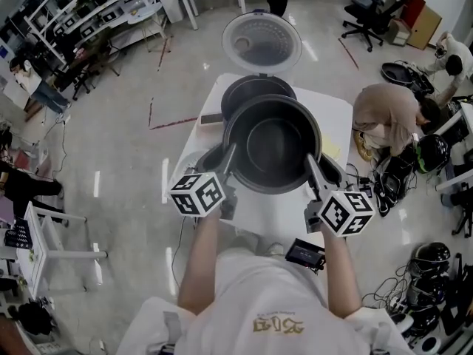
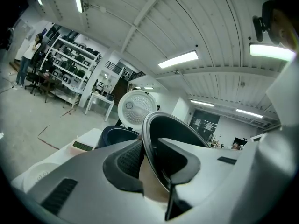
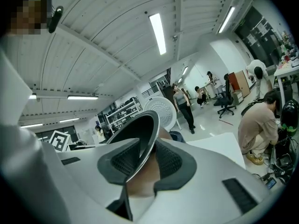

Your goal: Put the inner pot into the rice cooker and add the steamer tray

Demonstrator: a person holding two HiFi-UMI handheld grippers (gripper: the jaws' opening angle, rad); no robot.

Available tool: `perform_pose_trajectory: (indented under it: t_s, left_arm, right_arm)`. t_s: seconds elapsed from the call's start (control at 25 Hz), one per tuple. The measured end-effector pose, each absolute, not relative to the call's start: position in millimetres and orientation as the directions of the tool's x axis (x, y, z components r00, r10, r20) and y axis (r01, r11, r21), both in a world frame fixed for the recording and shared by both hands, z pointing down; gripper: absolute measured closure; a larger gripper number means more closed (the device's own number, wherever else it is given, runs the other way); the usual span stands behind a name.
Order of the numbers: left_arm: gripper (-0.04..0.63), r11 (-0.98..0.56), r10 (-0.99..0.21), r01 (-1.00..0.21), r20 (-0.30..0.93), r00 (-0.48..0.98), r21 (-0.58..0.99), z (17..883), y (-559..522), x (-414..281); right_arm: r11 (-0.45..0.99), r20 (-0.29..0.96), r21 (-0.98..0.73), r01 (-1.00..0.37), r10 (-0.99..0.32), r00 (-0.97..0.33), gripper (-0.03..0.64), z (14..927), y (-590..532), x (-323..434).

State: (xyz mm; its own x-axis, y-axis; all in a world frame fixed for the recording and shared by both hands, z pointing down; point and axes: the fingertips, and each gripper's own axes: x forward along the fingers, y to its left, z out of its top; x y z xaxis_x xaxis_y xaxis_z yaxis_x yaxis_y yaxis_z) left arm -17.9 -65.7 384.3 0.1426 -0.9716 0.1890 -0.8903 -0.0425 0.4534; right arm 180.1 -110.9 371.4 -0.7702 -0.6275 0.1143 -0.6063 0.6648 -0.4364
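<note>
Both tongs are clenched on the rim of the dark grey round metal inner pot (image 1: 272, 143): the left gripper (image 1: 229, 163) pinches its left side and the right gripper (image 1: 314, 170) its right side, one pad inside the wall and one outside. The pot hangs between them over the near half of the white table (image 1: 336, 117). It sits just in front of the white rice cooker (image 1: 255, 89) at the table's far edge, whose round lid (image 1: 261, 41) stands open.
</note>
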Motion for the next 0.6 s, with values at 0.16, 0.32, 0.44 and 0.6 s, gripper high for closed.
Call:
perform_pose_trajectory:
  t_s: [0.16, 0.32, 0.44, 0.6]
  left_arm:
    - [0.486, -0.053, -0.972, -0.888, 0.179, 0.149, 0.456, 379, -75, -35]
    - [0.487, -0.067, -0.972, -0.882, 0.168, 0.163, 0.467, 377, -91, -54]
    - [0.486, -0.081, -0.970, -0.879, 0.166, 0.178, 0.470, 377, -103, -68]
    - [0.488, -0.092, -0.969, -0.874, 0.158, 0.188, 0.477, 377, -116, -86]
  right_arm:
    - [0.667, 0.109, -0.429, -0.608, -0.630, -0.769, 0.500, 365, -120, 163]
    - [0.664, 0.107, -0.416, -0.621, -0.642, -0.759, 0.500, 360, -133, 145]
    - [0.656, 0.109, -0.417, -0.629, -0.651, -0.751, 0.500, 360, -142, 131]
    - [0.651, 0.112, -0.409, -0.640, -0.660, -0.743, 0.500, 359, -153, 114]
